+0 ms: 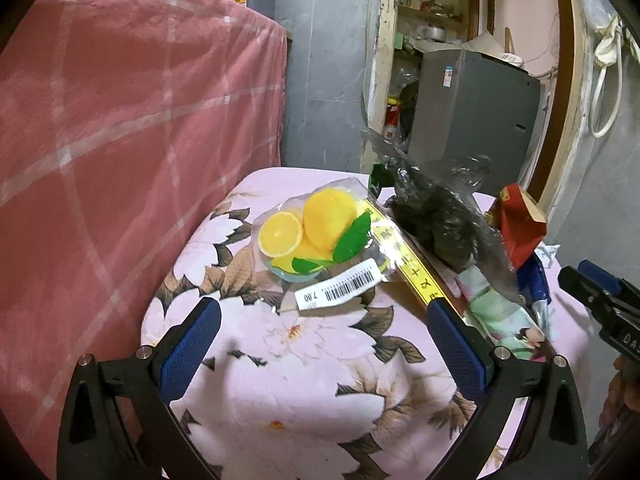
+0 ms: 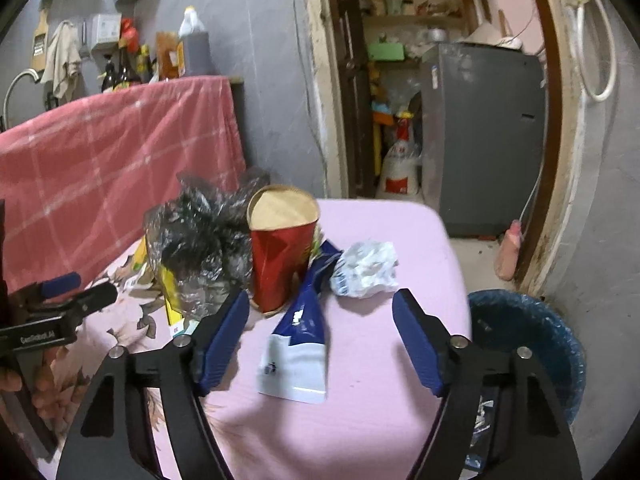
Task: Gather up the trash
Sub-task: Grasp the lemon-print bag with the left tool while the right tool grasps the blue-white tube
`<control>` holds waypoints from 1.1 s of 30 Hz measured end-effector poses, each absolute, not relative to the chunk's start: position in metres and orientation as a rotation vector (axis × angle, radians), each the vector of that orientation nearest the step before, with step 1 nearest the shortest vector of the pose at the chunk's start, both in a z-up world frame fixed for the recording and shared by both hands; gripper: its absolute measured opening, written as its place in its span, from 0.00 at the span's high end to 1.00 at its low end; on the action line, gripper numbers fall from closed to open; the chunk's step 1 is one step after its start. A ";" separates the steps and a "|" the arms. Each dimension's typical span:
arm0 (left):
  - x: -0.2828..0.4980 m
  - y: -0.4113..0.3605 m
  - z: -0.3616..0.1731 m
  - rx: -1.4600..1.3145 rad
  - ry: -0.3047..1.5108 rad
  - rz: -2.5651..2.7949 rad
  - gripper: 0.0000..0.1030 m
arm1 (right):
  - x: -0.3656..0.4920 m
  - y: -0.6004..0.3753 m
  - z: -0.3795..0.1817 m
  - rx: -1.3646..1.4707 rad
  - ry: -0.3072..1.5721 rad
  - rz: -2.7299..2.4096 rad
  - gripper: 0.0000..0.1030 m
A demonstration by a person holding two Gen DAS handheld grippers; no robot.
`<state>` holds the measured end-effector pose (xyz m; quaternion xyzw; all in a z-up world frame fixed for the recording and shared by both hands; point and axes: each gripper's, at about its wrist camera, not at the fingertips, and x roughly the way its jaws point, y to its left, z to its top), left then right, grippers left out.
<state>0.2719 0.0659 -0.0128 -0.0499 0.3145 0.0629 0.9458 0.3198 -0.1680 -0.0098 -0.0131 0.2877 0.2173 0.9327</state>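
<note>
Here we hold both tools wide open and empty over the table [image 2: 400, 240] with its pink floral cover. The right hand-held gripper [image 2: 320, 320] hovers just above the blue-and-white pouch [image 2: 298, 344], which lies flat between its fingers; the crumpled white wrapper [image 2: 366, 268] sits just beyond, and the dented red paper cup [image 2: 280, 256] stands upright to the left, touching the pouch's far end. The bin [image 2: 528, 344] waits beside the table's right edge, low and near.

To do this step well, we judge it best to come down on the pouch's near end, pinch it at the flat edge (it looks limp and slippery), and lift clear of the cup before swinging right to the bin.

The left hand-held gripper [image 1: 324, 320] hovers near the lemon packet [image 1: 316, 236], with the crinkled clear bag [image 1: 444, 216] beyond.

What that clear bag holds is dark and hard to make out. The bin's inside is mostly hidden behind the right finger, and the cup's base is partly covered.
</note>
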 end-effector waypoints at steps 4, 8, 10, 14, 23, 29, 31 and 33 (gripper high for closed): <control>0.281 0.065 -0.016 -0.017 0.655 0.132 0.05 | 0.329 -0.158 -0.018 -0.036 0.642 0.438 0.43; 0.292 0.064 -0.022 0.035 0.681 0.119 0.05 | 0.339 -0.151 -0.025 -0.045 0.690 0.417 0.47; 0.298 0.063 -0.025 0.060 0.694 0.126 0.07 | 0.343 -0.147 -0.029 -0.048 0.704 0.409 0.49; 0.309 0.061 -0.030 0.110 0.712 0.137 0.16 | 0.348 -0.143 -0.031 -0.057 0.717 0.400 0.51; 0.327 0.060 -0.041 0.169 0.777 0.152 0.55 | 0.354 -0.139 -0.038 -0.063 0.745 0.383 0.59; 0.327 0.061 -0.041 0.169 0.774 0.140 0.91 | 0.354 -0.138 -0.041 -0.051 0.758 0.390 0.70; 0.324 0.061 -0.040 0.166 0.762 0.138 0.96 | 0.352 -0.138 -0.041 -0.048 0.755 0.391 0.72; 0.321 0.061 -0.038 0.159 0.745 0.136 0.98 | 0.350 -0.139 -0.040 -0.041 0.749 0.395 0.74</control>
